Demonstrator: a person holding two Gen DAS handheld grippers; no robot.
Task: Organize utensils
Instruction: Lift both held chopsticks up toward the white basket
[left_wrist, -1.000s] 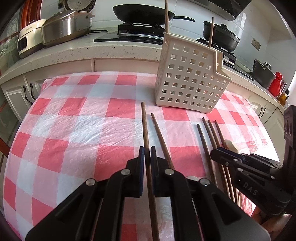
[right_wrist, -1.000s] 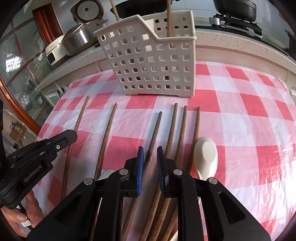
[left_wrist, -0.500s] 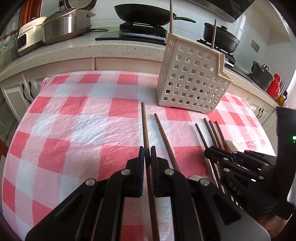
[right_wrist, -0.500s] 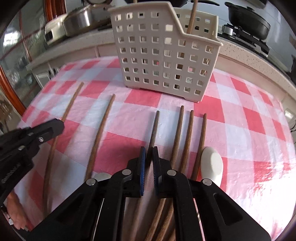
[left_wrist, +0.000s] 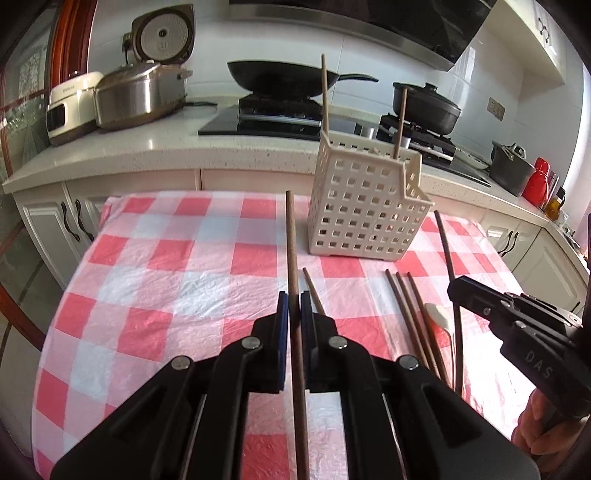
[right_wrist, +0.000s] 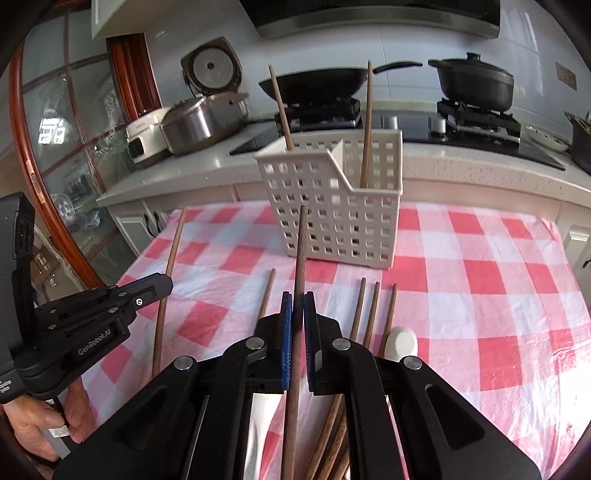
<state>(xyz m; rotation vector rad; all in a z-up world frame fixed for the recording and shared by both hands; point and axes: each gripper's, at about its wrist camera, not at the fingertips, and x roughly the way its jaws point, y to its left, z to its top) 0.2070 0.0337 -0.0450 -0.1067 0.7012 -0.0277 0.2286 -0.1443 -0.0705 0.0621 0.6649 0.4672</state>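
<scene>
- Table (left_wrist: 155, 266), under a red-and-white checked cloth: one; it bears the basket and the loose utensils.
- Basket (right_wrist: 343, 218), white, perforated, one, with a divider: it stands ahead of both grippers, slightly right of the left one and slightly right of the right one's line. Two chopsticks already stand upright inside, one per compartment.
- Left gripper (left_wrist: 294, 306): jaws narrow, clamped on one chopstick (left_wrist: 291, 240) whose long axis runs forward, tip toward the basket's left side.
- Right gripper (right_wrist: 298, 310): jaws narrow, clamped on another chopstick (right_wrist: 301, 251), its tip overlapping the basket's front wall in this view; judged the nearer arm to the basket.
- Loose chopsticks (right_wrist: 373, 314) on the cloth: four visible, lying lengthwise toward the basket.
- Spoon (right_wrist: 400, 343), white: one, beside the rightmost loose chopstick.
</scene>
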